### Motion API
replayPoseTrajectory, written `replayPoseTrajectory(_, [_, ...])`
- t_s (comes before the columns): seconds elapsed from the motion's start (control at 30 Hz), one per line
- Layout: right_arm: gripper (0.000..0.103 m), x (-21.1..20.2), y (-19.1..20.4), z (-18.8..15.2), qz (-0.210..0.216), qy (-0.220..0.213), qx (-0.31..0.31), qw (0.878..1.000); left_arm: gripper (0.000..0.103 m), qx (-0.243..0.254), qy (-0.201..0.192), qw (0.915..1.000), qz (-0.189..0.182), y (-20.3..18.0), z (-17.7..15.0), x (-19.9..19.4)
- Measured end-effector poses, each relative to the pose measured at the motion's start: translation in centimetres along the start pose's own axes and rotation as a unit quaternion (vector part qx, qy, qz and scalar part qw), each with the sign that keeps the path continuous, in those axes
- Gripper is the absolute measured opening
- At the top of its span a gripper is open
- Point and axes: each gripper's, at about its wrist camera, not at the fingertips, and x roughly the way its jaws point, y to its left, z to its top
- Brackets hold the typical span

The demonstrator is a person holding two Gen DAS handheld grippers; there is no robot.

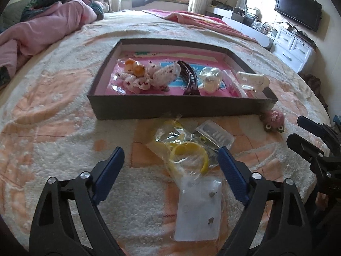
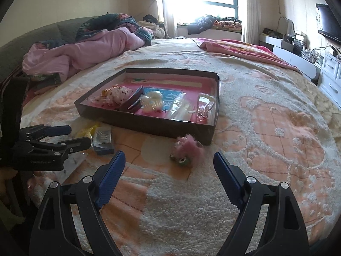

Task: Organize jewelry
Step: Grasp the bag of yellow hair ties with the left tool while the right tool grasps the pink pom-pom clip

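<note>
A shallow dark box (image 1: 181, 104) with a pink lining sits on the fleecy bedspread. It holds a floral scrunchie (image 1: 149, 76), a dark hair claw (image 1: 190, 79), a pearly clip (image 1: 210, 79) and a clear clip (image 1: 252, 81). In front of the box lie yellow bangles in a clear bag (image 1: 187, 155), a white earring card (image 1: 198, 209) and a small clear case (image 1: 215, 135). My left gripper (image 1: 170, 155) is open, with the bag between its blue pads but not pinched. A fluffy pink clip (image 2: 188, 149) lies near the box corner (image 2: 211, 136). My right gripper (image 2: 169, 156) hangs open just short of it.
The bedspread (image 2: 266, 149) stretches wide to the right of the box. Pink bedding (image 2: 89, 51) is heaped at the far left, and a red blanket (image 2: 238, 47) lies at the far right. White drawers (image 1: 294, 47) and a television (image 1: 298, 8) stand beyond the bed's right edge.
</note>
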Motion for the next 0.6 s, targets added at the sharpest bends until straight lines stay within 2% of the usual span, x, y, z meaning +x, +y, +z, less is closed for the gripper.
replayPoseTrajectory(0.1, [0.082,0.2,-0.2,0.0,-0.002,0.000,0.002,1.000,0.076,-0.004,0.004,1.0000,-0.001,0.0,0.0,0.5])
replayPoseTrajectory(0.17, [0.082,0.5,-0.3,0.0,-0.004,0.002,0.005,1.000,0.063,-0.007,0.007,1.0000,0.002,0.2,0.0,0.6])
replayPoseTrajectory(0.23, [0.082,0.8,-0.5,-0.1,-0.008,0.003,0.007,1.000,0.060,-0.011,0.010,0.9999,0.002,0.4,0.0,0.8])
replayPoseTrajectory(0.37, [0.082,1.8,-1.0,-0.1,-0.014,0.013,0.015,1.000,0.044,-0.019,0.009,0.9998,-0.003,0.7,0.3,0.7])
replayPoseTrajectory(0.5, [0.081,3.1,-1.5,0.0,-0.022,0.022,0.022,0.999,0.041,-0.018,0.010,0.9998,-0.006,0.7,0.4,0.8])
replayPoseTrajectory(0.6, [0.075,3.8,-1.6,-0.1,-0.026,0.029,0.023,0.999,0.038,-0.017,0.009,0.9998,-0.007,0.5,0.5,0.7])
